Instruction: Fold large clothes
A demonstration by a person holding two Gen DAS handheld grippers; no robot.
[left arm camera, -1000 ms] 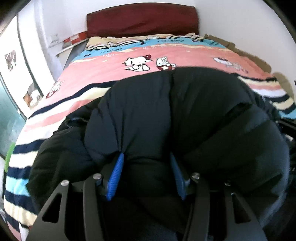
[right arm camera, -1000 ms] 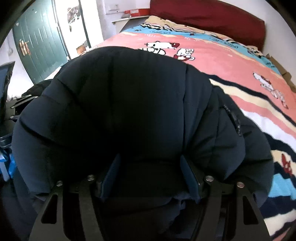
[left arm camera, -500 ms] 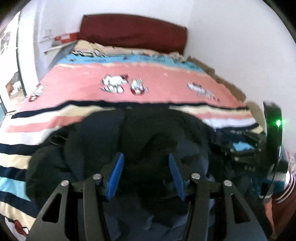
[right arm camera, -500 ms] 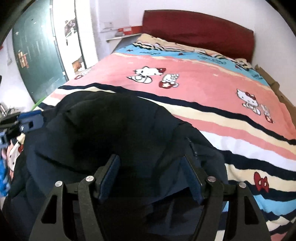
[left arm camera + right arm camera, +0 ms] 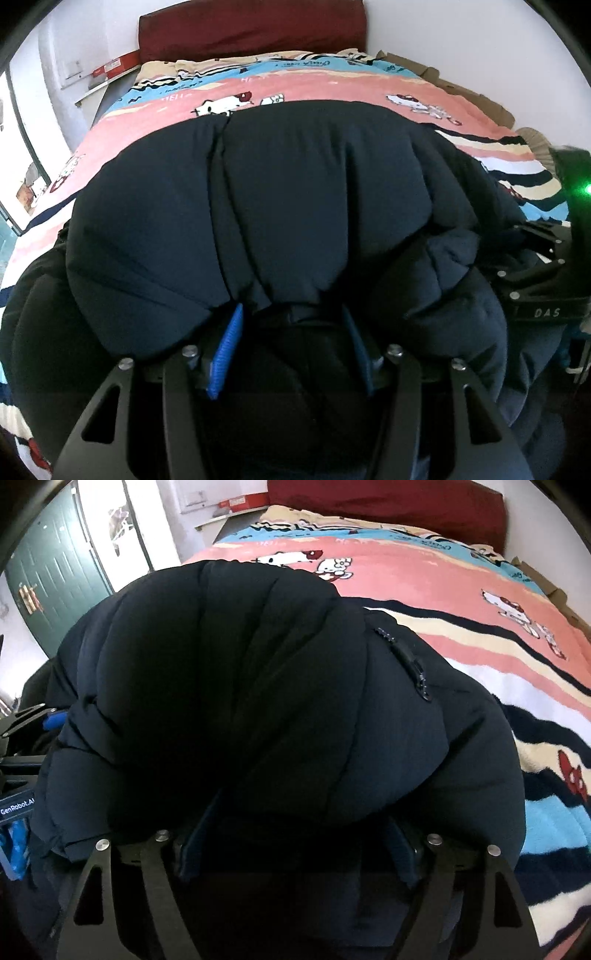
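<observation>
A dark navy puffer jacket [image 5: 288,199] bulges up in front of both cameras over the near end of the bed; it also fills the right wrist view [image 5: 236,686]. My left gripper [image 5: 291,332] has thick jacket fabric bunched between its blue pads [image 5: 225,350] and is shut on it. My right gripper [image 5: 295,830] also holds a thick fold of the jacket between its pads [image 5: 195,834]. A pocket zipper [image 5: 410,664] shows on the jacket's right side. The fingertips are buried in fabric.
The bed has a striped pink, blue and cream cartoon-cat blanket [image 5: 332,85] and a dark red headboard [image 5: 251,29]. A white wall [image 5: 461,44] runs along the right. A green door [image 5: 55,572] stands at the left. The other gripper's body [image 5: 535,280] is at the right edge.
Both grippers have lifted the jacket again: half a second ago it hung low, showing much of the blanket; now it bulges high and close, hiding the bed's near half.
</observation>
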